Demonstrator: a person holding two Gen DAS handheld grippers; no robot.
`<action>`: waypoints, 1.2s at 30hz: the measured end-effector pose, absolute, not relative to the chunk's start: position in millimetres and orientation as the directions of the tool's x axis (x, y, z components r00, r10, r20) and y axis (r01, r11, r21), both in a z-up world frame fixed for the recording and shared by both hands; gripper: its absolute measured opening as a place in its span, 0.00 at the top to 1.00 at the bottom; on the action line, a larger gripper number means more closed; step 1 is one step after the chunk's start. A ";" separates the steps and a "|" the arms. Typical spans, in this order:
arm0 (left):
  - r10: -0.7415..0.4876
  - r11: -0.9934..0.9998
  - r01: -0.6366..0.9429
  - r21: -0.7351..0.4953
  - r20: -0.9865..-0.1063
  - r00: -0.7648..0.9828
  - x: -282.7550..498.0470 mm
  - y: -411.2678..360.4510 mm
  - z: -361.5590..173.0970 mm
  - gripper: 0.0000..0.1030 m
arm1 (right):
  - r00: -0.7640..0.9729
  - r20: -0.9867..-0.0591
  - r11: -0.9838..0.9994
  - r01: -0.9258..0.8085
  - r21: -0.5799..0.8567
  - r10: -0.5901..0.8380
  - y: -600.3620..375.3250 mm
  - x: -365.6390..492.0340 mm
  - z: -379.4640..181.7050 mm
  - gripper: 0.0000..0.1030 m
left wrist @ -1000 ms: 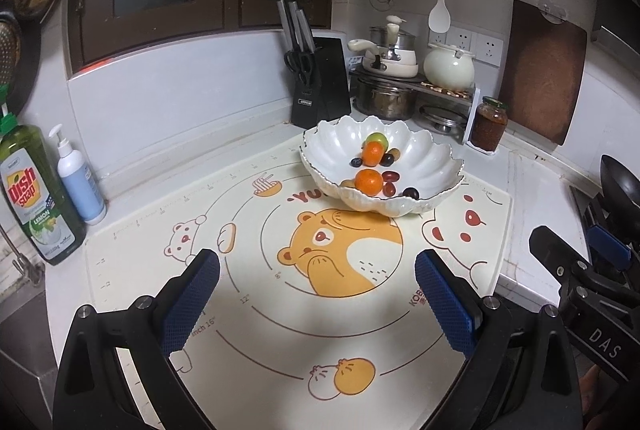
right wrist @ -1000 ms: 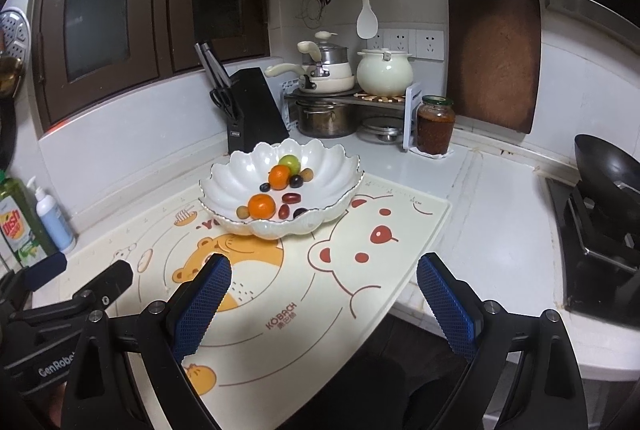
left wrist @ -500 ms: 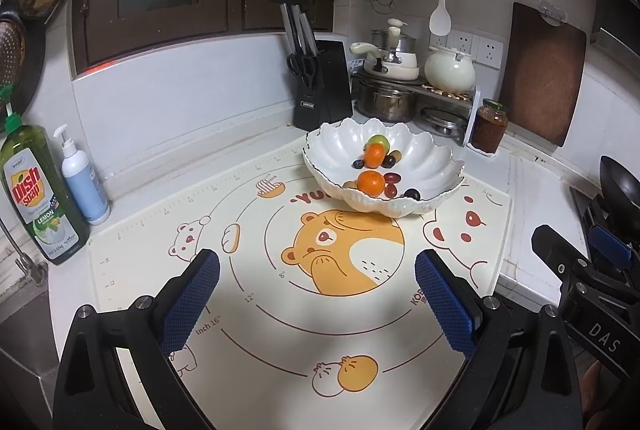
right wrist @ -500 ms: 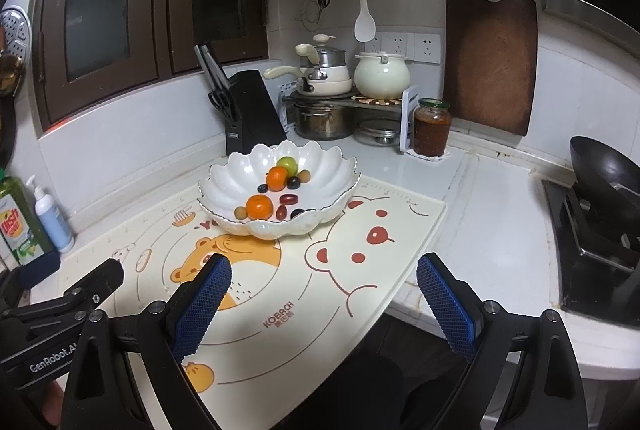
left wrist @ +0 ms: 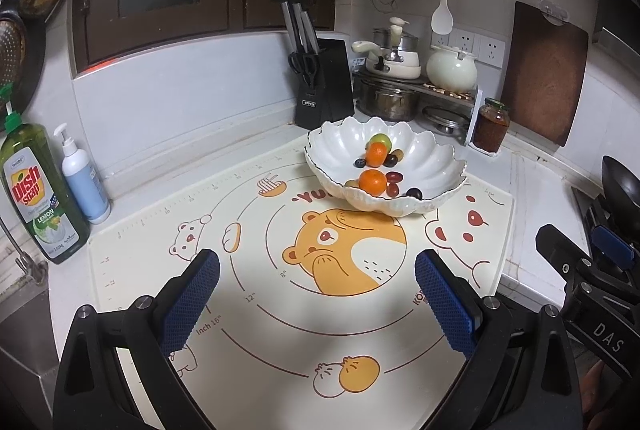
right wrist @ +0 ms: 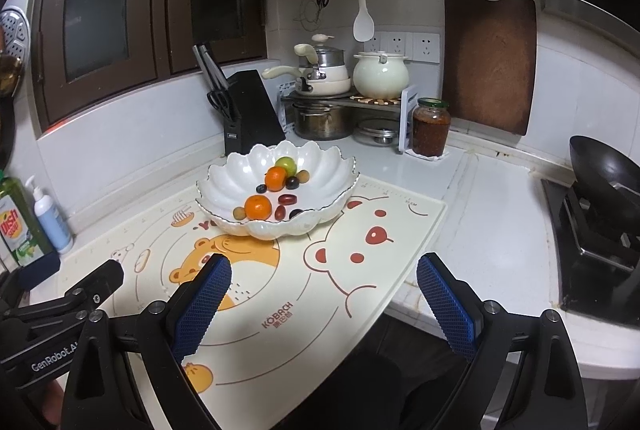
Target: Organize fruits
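A white scalloped bowl (left wrist: 344,154) stands at the far side of a bear-print mat (left wrist: 256,294); it also shows in the right wrist view (right wrist: 240,174). In it lie two oranges (left wrist: 373,182) (left wrist: 377,154), a green fruit (left wrist: 380,140) and several small dark fruits (left wrist: 394,176). The same oranges (right wrist: 258,207) show in the right wrist view. My left gripper (left wrist: 316,294) is open and empty above the mat's near part. My right gripper (right wrist: 324,300) is open and empty over the mat's front right edge.
A dish soap bottle (left wrist: 36,190) and a pump bottle (left wrist: 82,182) stand at the left. A knife block (left wrist: 324,82), pots on a rack (right wrist: 332,98), a jar (right wrist: 430,126) and a cutting board (right wrist: 490,58) line the back. A wok on the stove (right wrist: 604,182) is at the right.
Both grippers have drawn back a little from the bowl and risen slightly. Both stay open and empty. The fruits have not moved.
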State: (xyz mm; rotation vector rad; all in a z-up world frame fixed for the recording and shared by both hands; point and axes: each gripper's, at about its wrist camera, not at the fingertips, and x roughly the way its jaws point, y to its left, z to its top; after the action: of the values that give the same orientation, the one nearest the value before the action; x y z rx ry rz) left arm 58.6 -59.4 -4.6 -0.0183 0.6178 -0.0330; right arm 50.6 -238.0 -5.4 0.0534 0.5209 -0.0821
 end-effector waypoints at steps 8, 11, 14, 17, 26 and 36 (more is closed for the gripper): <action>-0.034 0.999 0.026 -0.022 -0.578 0.816 59.6 -59.1 -5.8 0.03 | 0.864 -0.499 0.995 0.093 0.033 -0.064 -238.4 49.9 -5.9 0.08; -0.033 0.999 0.027 -0.019 -0.578 0.816 59.4 -59.5 -5.8 0.03 | 0.864 -0.499 0.995 0.092 0.035 -0.062 -239.1 49.7 -5.8 0.08; -0.026 1.000 0.023 -0.013 -0.575 0.818 59.1 -59.4 -5.6 0.03 | 0.864 -0.499 0.995 0.090 0.034 -0.061 -239.8 49.8 -5.7 0.08; -0.024 1.000 0.022 -0.011 -0.573 0.819 57.7 -59.5 -5.3 0.03 | 0.865 -0.499 0.995 0.090 0.033 -0.062 -239.7 49.7 -5.7 0.08; -0.033 0.999 0.028 -0.017 -0.576 0.817 57.2 -57.6 -5.3 0.03 | 0.865 -0.498 0.995 0.089 0.036 -0.059 -238.5 50.2 -6.1 0.08; -0.032 0.999 0.027 -0.018 -0.584 0.811 56.6 -58.8 -5.5 0.03 | 0.865 -0.499 0.995 0.090 0.037 -0.060 -238.0 50.1 -6.5 0.08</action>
State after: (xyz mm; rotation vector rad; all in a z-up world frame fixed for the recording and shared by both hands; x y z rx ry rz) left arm 56.6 -58.8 -5.5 -0.0090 0.6241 -0.0316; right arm 50.1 -238.0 -6.5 0.0593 0.5202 -0.0790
